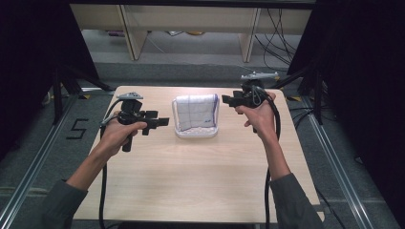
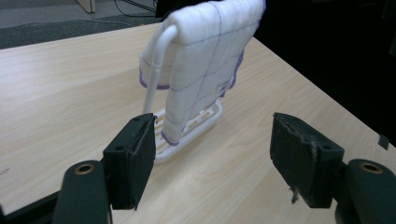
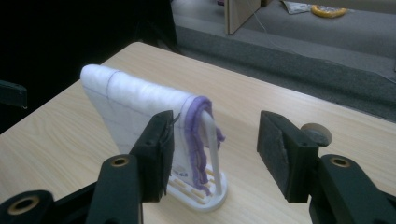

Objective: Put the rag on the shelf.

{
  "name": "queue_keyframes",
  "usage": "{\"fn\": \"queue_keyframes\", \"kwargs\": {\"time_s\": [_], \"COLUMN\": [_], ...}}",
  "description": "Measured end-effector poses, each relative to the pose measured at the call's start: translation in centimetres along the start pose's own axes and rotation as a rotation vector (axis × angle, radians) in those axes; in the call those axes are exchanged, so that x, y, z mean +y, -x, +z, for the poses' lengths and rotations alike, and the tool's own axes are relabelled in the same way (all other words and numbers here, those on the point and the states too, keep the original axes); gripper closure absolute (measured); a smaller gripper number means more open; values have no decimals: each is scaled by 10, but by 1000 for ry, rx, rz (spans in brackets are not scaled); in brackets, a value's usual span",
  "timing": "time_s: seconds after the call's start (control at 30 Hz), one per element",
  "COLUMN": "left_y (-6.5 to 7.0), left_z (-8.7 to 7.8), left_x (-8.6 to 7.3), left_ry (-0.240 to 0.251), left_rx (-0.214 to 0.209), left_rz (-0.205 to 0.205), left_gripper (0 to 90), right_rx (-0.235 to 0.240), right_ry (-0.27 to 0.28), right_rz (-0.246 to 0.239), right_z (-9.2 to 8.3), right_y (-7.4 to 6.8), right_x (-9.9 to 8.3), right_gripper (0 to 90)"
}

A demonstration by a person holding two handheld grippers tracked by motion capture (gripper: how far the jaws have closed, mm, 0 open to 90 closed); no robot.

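Note:
A white cloth (image 1: 196, 112) with thin purple grid lines and a purple hem hangs over a small white rack (image 1: 196, 134) at the middle of the table. My left gripper (image 1: 164, 121) is held just left of the rack, pointing at it, jaws open and empty. In the left gripper view the cloth (image 2: 210, 60) and the rack (image 2: 156, 70) stand a short way ahead of the gripper (image 2: 212, 149). My right gripper (image 1: 225, 100) hovers at the rack's right side, open and empty. In the right gripper view the cloth (image 3: 135, 112) and rack post (image 3: 212, 144) lie beyond the gripper (image 3: 215, 149).
The light wooden table (image 1: 191, 181) has bare surface in front of the rack. Wooden furniture legs (image 1: 248, 40) and loose cables (image 1: 277, 33) are on the floor behind. Black curtains flank both sides. A "5" mark (image 1: 79, 129) is on the floor at left.

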State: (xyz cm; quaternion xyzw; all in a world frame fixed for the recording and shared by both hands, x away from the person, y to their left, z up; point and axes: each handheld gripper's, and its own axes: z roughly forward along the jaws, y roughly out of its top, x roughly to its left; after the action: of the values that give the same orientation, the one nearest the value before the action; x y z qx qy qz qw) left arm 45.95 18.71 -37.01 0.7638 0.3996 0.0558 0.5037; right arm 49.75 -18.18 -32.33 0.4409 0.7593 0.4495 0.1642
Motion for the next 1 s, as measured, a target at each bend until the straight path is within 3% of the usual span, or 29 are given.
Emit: {"fn": "queue_keyframes", "kwargs": {"time_s": [0.1, 0.13, 0.17, 0.23, 0.33, 0.43, 0.47, 0.5, 0.63, 0.87, 1.0], "left_y": [2, 3, 3, 3, 4, 6, 7, 9, 10, 16, 19], "left_z": [-1, -1, 0, 1, 1, 1, 1, 1, -1, -5, -7], "left_x": [-7, -9, -11, -15, -17, -19, -20, -21, -26, -37, -43], "left_ry": [6, 9, 3, -2, -3, -6, -8, -5, 3, -24, -26], "left_rx": [-1, 1, -8, -4, -5, -7, -2, 4, 1, -10, -5], "left_rz": [-2, -5, -8, -5, -1, 13, 16, 17, 19, 25, 33], "left_gripper": [307, 306, 306, 306, 304, 305, 304, 304, 302, 297, 292], "right_rx": [4, 13, 9, 23, 24, 21, 32, 31, 45, 77, 94], "right_ry": [3, 7, 8, 5, 1, -1, 7, 6, 4, 19, 27], "right_rz": [-5, -30, -13, -29, -13, -37, -21, -44, -12, -28, 3], "right_z": [-3, -3, -4, -5, -7, -8, -7, -7, -9, -9, -7], "right_y": [-4, -4, -6, -7, -12, -14, -16, -15, -19, -21, -22], "right_x": [-4, -6, -7, -10, -13, -17, -18, -19, -25, -37, -49], "right_gripper": [463, 462, 461, 461, 460, 457, 457, 456, 442, 394, 378]}}
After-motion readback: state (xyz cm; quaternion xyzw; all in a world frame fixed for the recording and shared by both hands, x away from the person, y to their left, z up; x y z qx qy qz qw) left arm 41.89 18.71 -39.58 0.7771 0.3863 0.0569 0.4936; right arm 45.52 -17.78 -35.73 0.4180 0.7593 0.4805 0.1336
